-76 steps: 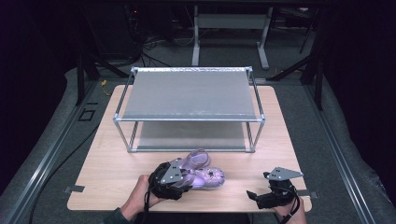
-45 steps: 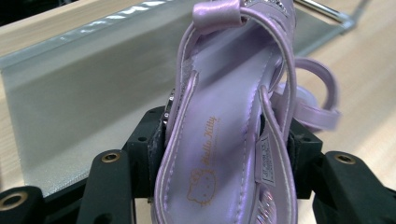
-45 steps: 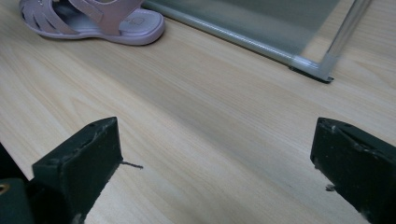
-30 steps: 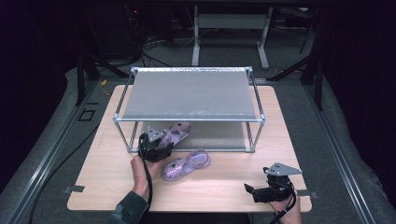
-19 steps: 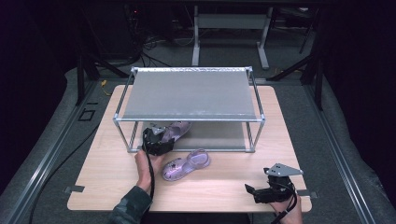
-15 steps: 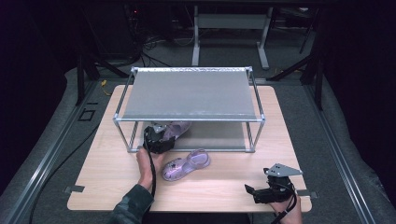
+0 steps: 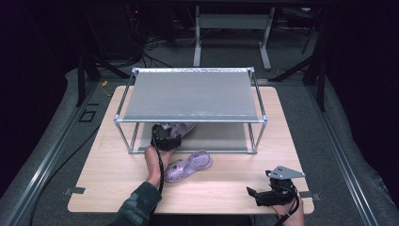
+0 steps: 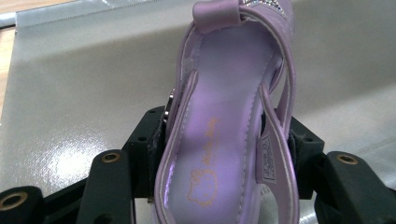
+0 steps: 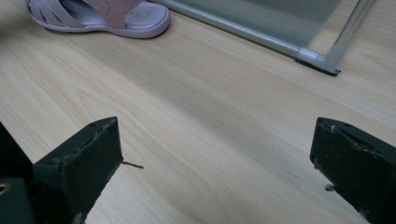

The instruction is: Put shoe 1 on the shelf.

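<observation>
One lilac sandal [image 8: 224, 140] is clamped across its heel end, the sole facing down and the toe pointing toward twelve o'clock. Its insole is glossy pale purple with a small cartoon print and gold lettering near the heel, a strap crosses at the far end with sparkly trim, and a white label shows on the side strap. It sits over the grey lower shelf [image 7: 216, 136] of the metal rack, at its front left. The second sandal [image 7: 188, 165] lies flat on the tabletop [image 7: 226, 188], just in front of the rack, angled with one end toward two o'clock.

The left gripper [image 8: 223, 154] clamps a purple sandal [image 8: 229, 126] over the grey shelf [image 8: 84, 93].
</observation>
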A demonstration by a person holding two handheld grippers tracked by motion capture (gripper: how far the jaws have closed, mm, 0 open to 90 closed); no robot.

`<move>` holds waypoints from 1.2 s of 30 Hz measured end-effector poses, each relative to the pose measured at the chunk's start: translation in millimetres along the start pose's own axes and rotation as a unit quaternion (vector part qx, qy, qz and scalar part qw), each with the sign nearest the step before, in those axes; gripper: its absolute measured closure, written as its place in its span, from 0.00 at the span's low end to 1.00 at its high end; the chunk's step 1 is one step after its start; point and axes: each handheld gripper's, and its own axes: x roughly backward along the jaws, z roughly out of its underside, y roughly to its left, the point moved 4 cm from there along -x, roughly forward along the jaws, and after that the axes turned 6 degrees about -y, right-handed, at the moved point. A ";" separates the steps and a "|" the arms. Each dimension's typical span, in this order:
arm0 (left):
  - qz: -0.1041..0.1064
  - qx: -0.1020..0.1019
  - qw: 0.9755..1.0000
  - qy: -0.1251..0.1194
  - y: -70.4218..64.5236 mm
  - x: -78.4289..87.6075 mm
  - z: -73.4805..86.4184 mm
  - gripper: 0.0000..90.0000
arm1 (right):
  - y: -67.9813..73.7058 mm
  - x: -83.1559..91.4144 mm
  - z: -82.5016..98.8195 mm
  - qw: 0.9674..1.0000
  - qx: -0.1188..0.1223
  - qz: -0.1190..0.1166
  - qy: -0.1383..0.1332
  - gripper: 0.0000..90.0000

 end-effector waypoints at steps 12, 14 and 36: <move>0.020 -0.028 0.999 0.016 6.8 -9.7 -1.0 0.42 | 1.2 0.2 1.8 1.000 -0.001 -0.003 0.001 0.02; 0.029 -0.020 0.999 0.022 8.4 -7.2 0.3 0.36 | 1.3 0.7 2.3 1.000 0.001 -0.004 0.002 0.02; 0.074 -0.001 0.997 -0.005 14.7 26.0 6.7 0.53 | 3.5 -0.9 -0.7 1.000 0.003 -0.003 0.012 0.03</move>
